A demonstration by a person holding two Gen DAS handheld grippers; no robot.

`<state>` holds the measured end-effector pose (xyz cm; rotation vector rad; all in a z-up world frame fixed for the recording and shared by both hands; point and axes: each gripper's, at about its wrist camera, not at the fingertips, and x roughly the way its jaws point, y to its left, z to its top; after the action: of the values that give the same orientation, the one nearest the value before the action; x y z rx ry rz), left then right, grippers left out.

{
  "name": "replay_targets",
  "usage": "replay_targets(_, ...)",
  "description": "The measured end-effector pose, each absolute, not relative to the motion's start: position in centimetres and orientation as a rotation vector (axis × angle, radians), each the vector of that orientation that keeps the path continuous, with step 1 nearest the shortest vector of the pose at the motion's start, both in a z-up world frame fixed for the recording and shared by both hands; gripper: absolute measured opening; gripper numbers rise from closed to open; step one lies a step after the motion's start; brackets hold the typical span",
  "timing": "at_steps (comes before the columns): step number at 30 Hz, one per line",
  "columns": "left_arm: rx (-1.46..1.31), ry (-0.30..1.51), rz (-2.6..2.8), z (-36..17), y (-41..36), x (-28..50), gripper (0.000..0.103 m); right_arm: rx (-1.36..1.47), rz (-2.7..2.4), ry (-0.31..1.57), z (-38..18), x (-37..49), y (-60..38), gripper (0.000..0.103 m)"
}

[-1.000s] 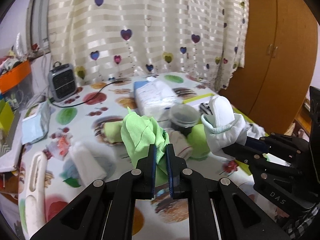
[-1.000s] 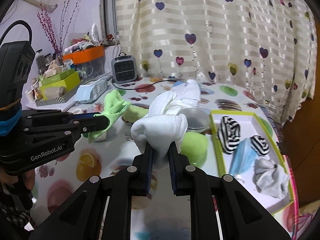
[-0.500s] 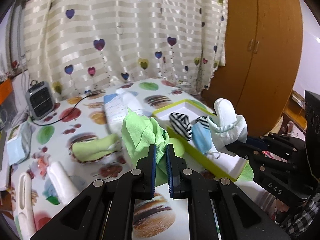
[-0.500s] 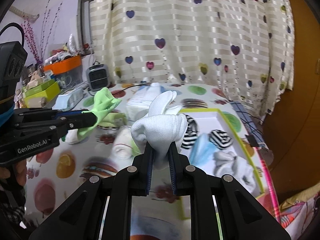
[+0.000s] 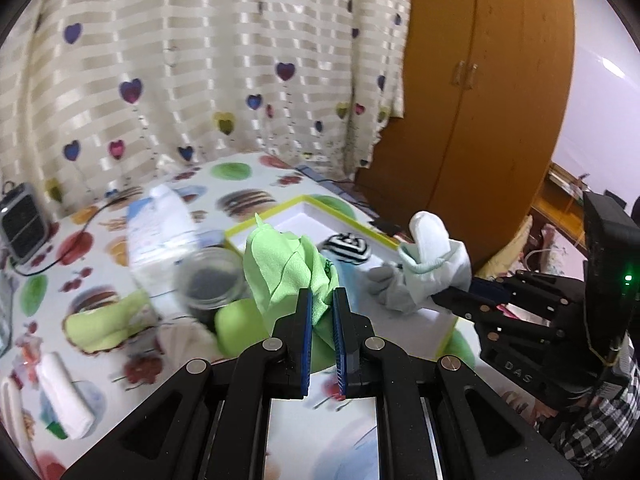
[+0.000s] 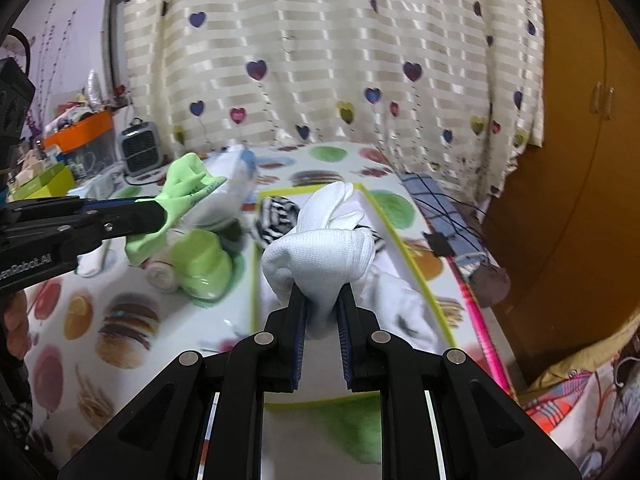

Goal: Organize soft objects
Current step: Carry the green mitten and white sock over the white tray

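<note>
A heart-patterned curtain [image 6: 340, 60] hangs beside a wooden wardrobe [image 5: 480, 100], with a small grey heater [image 6: 140, 150] on the fruit-print tablecloth [image 6: 100, 320]

Right gripper [image 6: 322, 300] clamped on white sock bundle [image 6: 324, 256], bundle bulging above fingertips. Below and behind it: yellow-rimmed white tray [image 6: 404, 240] on fruit-print tablecloth [image 6: 120, 320], holding striped black-white sock [image 6: 276, 216] and more white fabric, blurred. Left gripper [image 6: 160, 216] enters from left edge, pinching light green cloth [image 6: 184, 192]. Green rolled item [image 6: 204, 264] on table beneath. Small grey heater [image 6: 140, 152] at back, by heart-print curtain [image 6: 320, 60].
</note>
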<state>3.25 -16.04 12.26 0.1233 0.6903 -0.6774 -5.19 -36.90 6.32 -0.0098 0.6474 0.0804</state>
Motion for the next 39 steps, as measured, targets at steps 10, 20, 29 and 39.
replay_targets(10, 0.139, 0.750, -0.760, 10.5, -20.1, 3.6, 0.009, -0.008, 0.020, 0.703, 4.8, -4.1, -40.0, 0.016)
replay_targets(20, 0.183, 0.831, -0.827, 7.8, -23.4, 3.4, 0.009, -0.033, 0.015, 0.737, 4.0, -3.5, -41.3, 0.016)
replay_targets(29, 0.216, 0.897, -0.848, 5.3, -24.9, 3.2, 0.009, -0.080, 0.039, 0.762, 3.5, -3.6, -41.2, 0.016)
replay_targets(39, 0.225, 0.944, -0.841, 3.8, -25.2, 3.5, 0.009, -0.108, 0.066, 0.756, 3.4, -2.8, -40.5, 0.016)
